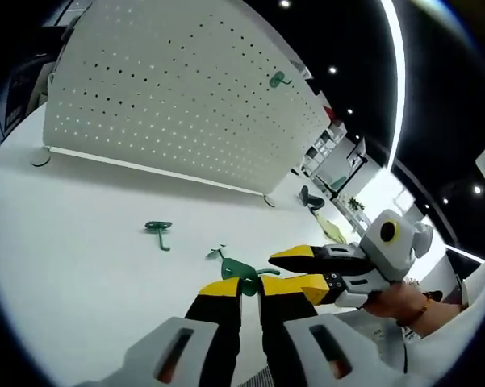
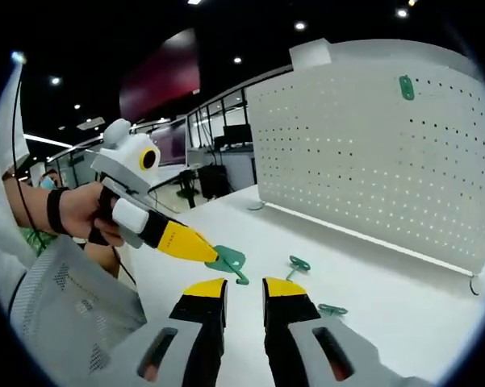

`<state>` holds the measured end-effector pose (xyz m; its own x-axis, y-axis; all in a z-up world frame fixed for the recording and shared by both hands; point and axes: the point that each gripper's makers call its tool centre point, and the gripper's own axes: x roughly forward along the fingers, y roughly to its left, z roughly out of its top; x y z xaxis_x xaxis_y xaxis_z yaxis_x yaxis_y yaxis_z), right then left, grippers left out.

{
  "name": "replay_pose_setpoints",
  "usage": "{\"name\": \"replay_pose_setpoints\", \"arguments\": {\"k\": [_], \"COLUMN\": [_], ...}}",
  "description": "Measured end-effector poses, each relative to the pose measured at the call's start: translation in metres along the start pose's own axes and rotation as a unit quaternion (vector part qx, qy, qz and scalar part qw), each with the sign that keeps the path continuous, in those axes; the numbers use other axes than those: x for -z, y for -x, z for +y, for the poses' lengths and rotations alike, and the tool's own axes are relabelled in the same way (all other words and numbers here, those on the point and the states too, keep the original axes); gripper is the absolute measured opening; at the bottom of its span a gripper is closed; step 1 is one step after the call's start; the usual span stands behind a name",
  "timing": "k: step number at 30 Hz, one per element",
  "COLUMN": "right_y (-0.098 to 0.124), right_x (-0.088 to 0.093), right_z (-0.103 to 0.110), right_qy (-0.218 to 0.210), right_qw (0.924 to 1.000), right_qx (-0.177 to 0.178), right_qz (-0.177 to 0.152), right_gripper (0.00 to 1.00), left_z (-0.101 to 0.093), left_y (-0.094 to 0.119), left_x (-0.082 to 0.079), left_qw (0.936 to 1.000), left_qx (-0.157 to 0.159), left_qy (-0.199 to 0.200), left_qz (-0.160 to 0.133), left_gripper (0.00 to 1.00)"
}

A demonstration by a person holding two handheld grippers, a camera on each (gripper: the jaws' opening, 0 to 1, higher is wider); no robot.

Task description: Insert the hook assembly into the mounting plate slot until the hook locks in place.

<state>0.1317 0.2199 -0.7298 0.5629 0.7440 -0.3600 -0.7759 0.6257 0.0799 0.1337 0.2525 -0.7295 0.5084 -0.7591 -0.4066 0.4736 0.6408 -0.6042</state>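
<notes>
Two grippers meet over the white table [image 1: 81, 266]: the left gripper [image 2: 211, 256] pinches a green hook [image 2: 228, 260] at its tips, while the right gripper [image 2: 244, 292] hangs just below it, jaws slightly apart and empty. The pegboard [image 2: 363, 153] stands well beyond, upright, one hook [image 2: 407, 87] already mounted near its top. Two more hooks [image 2: 297, 264] lie loose on the table; the held hook's long axis probably runs toward the right gripper. A dim office lies behind.

We're in a big open-plan office or showroom hall: dark ceiling dotted with recessed spotlights [image 2: 239, 60] and a bright light strip [image 1: 397, 72]. Far back stand glass partitions [image 2: 218, 129], desks with monitors [image 2: 238, 135] and an office chair [image 1: 311, 199]. Up close, a broad white table [image 1: 81, 250] carries a standing white pegboard [image 1: 177, 97], a demo bench.
</notes>
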Motion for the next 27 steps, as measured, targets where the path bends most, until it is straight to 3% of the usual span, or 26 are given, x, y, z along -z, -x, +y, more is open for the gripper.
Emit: {"name": "replay_pose_setpoints", "arguments": {"k": [7,17,27], "right_y": [-0.001,-0.003,-0.002], "right_x": [0.0,0.008,0.01], "right_z": [0.007,0.017,0.018], "right_qy": [0.031,0.084,0.124], "right_qw": [0.9994,0.9952,0.9908], "right_qx": [-0.016,-0.04,-0.036], "right_qz": [0.006,0.031,0.041], "right_gripper": [0.11,0.08,0.04], "left_z": [-0.008,-0.014,-0.019], "left_y": [0.001,0.0,-0.001], "left_x": [0.005,0.014,0.017], "left_qw": [0.9994,0.9982,0.9963], "left_qx": [0.022,0.033,0.045], "left_qy": [0.021,0.017,0.026], "left_qz": [0.017,0.048,0.069], "left_gripper": [0.08,0.08,0.08]}}
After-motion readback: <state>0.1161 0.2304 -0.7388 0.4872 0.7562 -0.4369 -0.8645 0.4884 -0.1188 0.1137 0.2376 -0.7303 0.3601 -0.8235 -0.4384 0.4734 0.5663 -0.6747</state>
